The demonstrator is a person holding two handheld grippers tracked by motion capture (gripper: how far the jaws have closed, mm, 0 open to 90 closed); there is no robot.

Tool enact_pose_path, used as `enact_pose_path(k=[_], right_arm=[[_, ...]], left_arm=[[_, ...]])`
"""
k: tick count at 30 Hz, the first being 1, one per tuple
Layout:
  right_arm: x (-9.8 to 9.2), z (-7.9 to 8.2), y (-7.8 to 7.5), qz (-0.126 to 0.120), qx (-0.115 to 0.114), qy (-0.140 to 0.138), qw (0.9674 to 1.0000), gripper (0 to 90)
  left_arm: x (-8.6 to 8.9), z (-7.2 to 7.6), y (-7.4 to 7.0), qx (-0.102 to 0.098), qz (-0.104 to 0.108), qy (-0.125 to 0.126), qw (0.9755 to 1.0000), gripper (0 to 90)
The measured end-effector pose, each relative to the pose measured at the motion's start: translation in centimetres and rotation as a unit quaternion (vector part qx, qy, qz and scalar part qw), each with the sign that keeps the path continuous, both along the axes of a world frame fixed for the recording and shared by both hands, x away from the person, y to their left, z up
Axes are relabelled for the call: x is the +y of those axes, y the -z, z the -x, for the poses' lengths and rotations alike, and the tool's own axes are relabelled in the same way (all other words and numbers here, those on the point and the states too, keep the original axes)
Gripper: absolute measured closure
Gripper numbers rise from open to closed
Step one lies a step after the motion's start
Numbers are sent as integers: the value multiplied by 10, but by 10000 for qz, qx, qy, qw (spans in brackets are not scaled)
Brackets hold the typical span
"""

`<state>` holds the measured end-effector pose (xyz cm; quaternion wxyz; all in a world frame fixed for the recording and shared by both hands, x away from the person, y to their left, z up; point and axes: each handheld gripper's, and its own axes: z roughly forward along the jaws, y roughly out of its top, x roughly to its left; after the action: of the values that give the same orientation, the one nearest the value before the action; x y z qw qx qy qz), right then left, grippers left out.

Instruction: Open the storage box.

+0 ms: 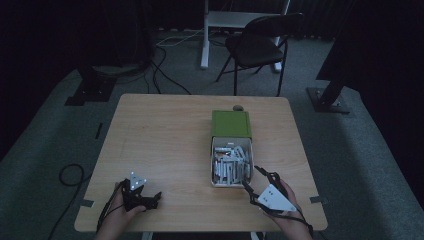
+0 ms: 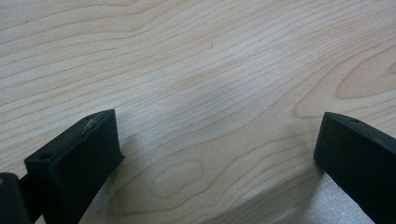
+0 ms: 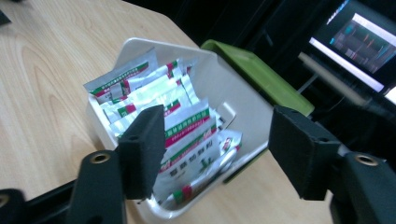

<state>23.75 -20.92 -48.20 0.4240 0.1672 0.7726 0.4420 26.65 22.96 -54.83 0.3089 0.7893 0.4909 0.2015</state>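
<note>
Black, blunt-ended jaws of the right gripper (image 3: 215,154) stood apart with nothing clamped between them, hovering just near of a shallow white plastic tray (image 3: 243,107) with rounded corners. Glossy foil sachets (image 3: 187,128), white with red and green bands and printed text, lay heaped loosely in that tray, some flat and some tilted against its walls. At the tray's far end sat a flat green rectangular lid (image 3: 261,70) of smooth plastic, touching the tray's rim. From above, the tray (image 1: 214,165) and lid (image 1: 230,123) lay right of centre on a pale wooden table (image 1: 160,135) with wavy grain and rounded corners, and the right gripper (image 1: 257,180) sat at the tray's near right corner. A small grey rounded object (image 1: 238,107) rested just beyond the lid, at the far edge.

Well to the left, the left gripper (image 1: 150,199) rested low near the table's near edge, its matte black jaws wide apart over bare wood (image 2: 210,93), holding nothing. Beyond the table stood a dark folding chair (image 1: 257,45) on grey carpet.
</note>
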Motion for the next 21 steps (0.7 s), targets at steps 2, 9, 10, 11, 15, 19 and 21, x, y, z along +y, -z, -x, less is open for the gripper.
enact_pose_path(k=[2, 9, 10, 11, 15, 19, 21], right_arm=[[-6, -2, 1, -242, 159, 52, 9996, 331], [-21, -5, 4, -634, 422, 117, 9970, 301], [-23, -5, 4, -678, 457, 132, 9966, 300], [-23, -5, 4, -678, 457, 132, 9966, 300], [-33, -6, 6, -906, 559, 157, 9942, 301], [-44, -7, 9, -1045, 699, 191, 9919, 300], [-48, -8, 11, -1084, 799, 177, 9907, 294]], left_arm=[[0, 0, 0, 0, -1, 0, 10000, 10], [0, 0, 0, 0, 0, 0, 10000, 10], [0, 0, 0, -1, 0, 0, 10000, 10], [0, 0, 0, -1, 0, 0, 10000, 10], [0, 0, 0, 0, 1, -1, 10000, 10], [0, 0, 0, -1, 0, -1, 10000, 10], [0, 0, 0, -1, 1, 0, 10000, 10]])
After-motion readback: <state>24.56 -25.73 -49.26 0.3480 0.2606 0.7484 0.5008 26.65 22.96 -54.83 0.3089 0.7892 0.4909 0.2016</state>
